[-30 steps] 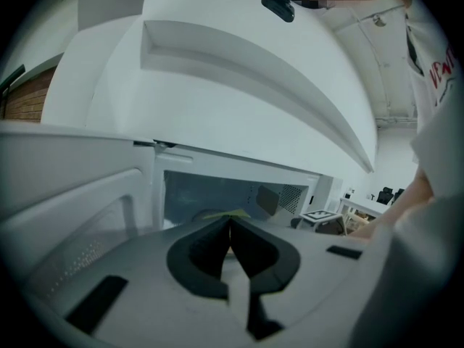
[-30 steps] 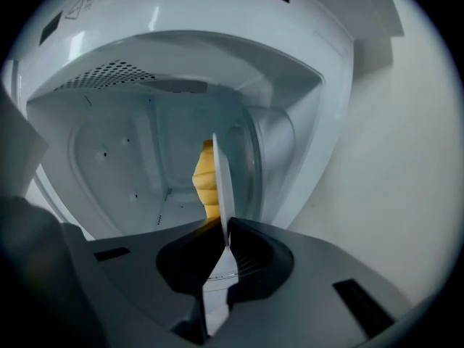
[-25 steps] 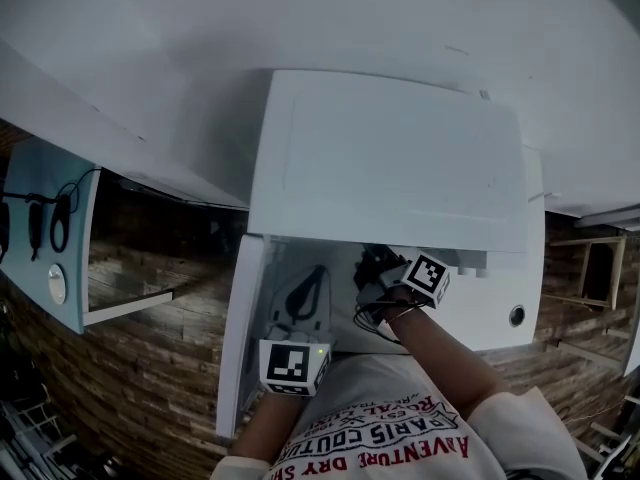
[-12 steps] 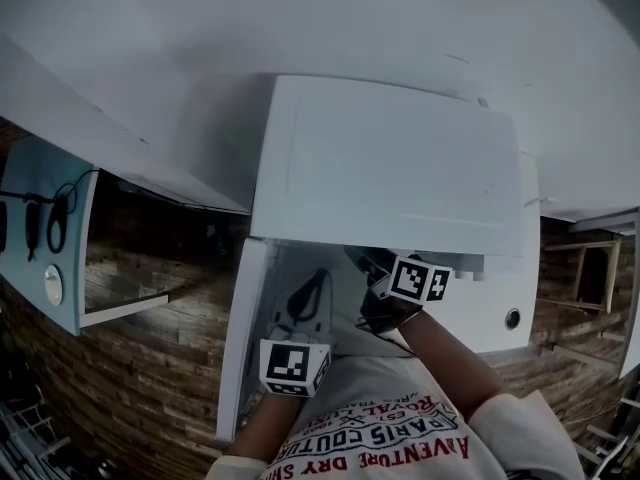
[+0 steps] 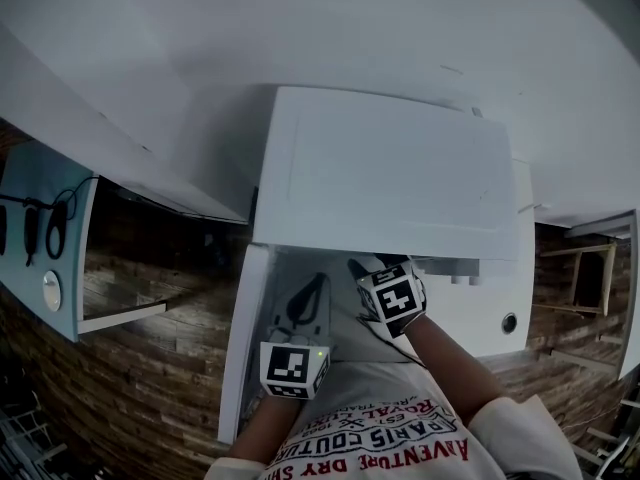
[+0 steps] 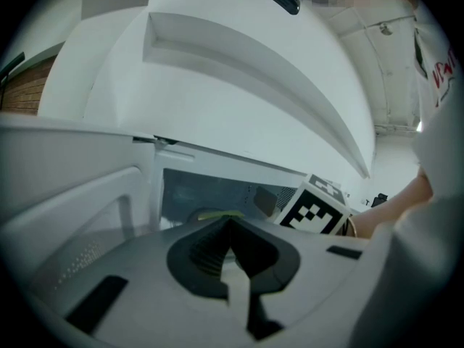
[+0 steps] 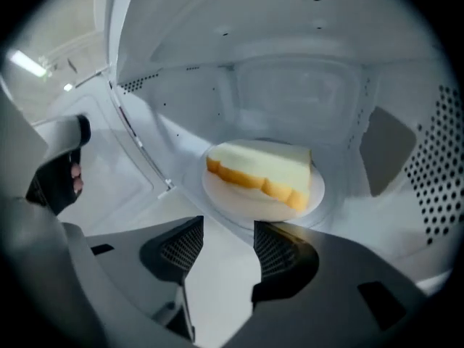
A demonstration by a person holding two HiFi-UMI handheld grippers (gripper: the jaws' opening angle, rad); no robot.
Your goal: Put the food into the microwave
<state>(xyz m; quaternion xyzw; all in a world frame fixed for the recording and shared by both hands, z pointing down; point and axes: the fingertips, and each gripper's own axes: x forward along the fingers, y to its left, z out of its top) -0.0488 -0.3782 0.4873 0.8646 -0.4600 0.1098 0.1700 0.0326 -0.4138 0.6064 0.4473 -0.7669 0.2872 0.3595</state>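
Observation:
A pale slice of food with an orange crust lies on a white plate in the middle of the microwave's floor. The white microwave stands with its door swung out to the left. My right gripper hangs at the cavity's mouth, just short of the plate, its jaws opening with nothing between them. From the head view it reaches under the microwave's top edge. My left gripper is beside the open door, and its jaws meet with nothing in them.
A blue panel with hanging cables is at the far left, above dark wooden planks. The perforated side wall bounds the cavity on the right. A wooden frame stands to the right of the microwave.
The right gripper has rolled at the microwave's mouth, so its marker cube now faces up, and it has shifted slightly left. The left gripper has stayed put.

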